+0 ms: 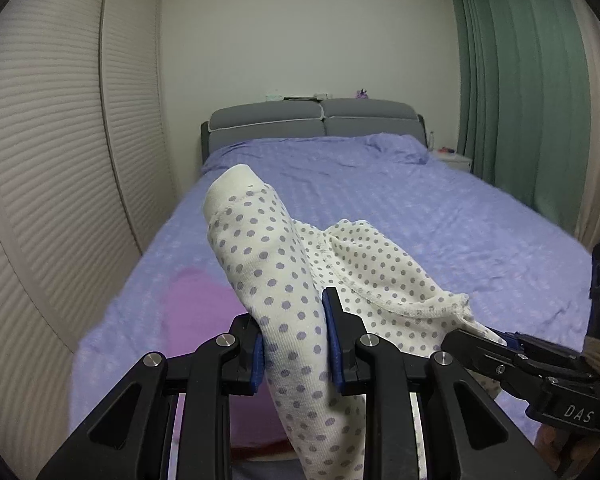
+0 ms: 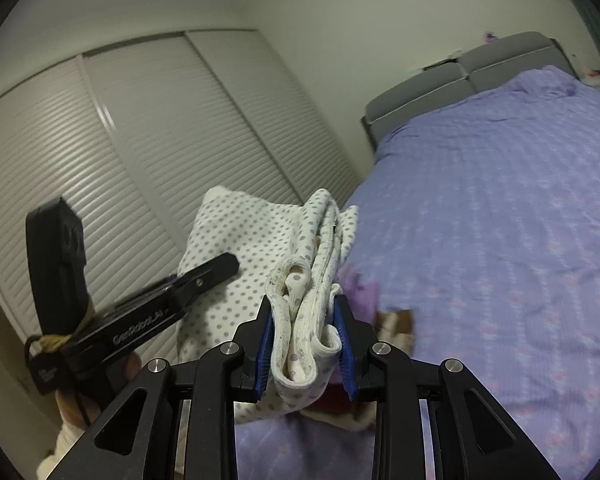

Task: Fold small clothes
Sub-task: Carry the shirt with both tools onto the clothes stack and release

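Note:
A small white garment with purple dots [image 1: 284, 280] hangs in the air above the bed, folded into layers. My left gripper [image 1: 296, 344] is shut on one folded part of it, blue pads pressing both sides. My right gripper [image 2: 305, 344] is shut on a bunched, several-layered edge of the same dotted garment [image 2: 260, 240]. In the left wrist view the right gripper [image 1: 496, 340] shows at the lower right, clamped on the cloth's far edge. The right wrist view has the left gripper [image 2: 204, 276] at its left, a hand under it.
A bed with a lilac patterned cover [image 1: 420, 220] and a grey headboard [image 1: 316, 124] fills the room ahead. A pink-purple piece of clothing [image 1: 204, 320] lies on the near part of the bed. White louvred wardrobe doors [image 1: 60, 160] stand left, green curtains [image 1: 532, 100] right.

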Demonstrator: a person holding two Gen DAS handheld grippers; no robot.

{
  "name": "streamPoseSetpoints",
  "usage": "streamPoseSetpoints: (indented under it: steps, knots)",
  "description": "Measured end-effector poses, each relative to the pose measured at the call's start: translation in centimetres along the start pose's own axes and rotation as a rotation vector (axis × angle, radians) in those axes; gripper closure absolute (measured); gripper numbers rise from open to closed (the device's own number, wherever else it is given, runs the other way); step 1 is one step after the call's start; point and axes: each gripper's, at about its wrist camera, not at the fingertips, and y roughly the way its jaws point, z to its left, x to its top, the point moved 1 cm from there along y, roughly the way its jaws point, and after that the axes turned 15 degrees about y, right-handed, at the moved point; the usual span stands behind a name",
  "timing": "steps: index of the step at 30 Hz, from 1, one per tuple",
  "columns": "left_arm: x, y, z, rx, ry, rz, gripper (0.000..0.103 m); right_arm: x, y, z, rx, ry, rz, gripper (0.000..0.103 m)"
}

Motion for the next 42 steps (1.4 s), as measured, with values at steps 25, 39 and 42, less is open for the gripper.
streamPoseSetpoints:
  steps: [25,39,42]
  knots:
    - [-3.9,8.1,7.7,0.116,-0.076,0.147,0.045,-4.5,9.2,0.9,-0.105,-0.008,0.074,0.073]
    - [-4.8,-1.5,1.9,0.358,-0.015,0.154,0.022,-3.1,4.4,1.8,-0.142,-0.134,0.011,0.023]
    - [-5.2,-3.4,-1.4,0.363,0.005,0.154,0.017,-2.1,1.7,1.6,-0.174,-0.216,0.002,0.013]
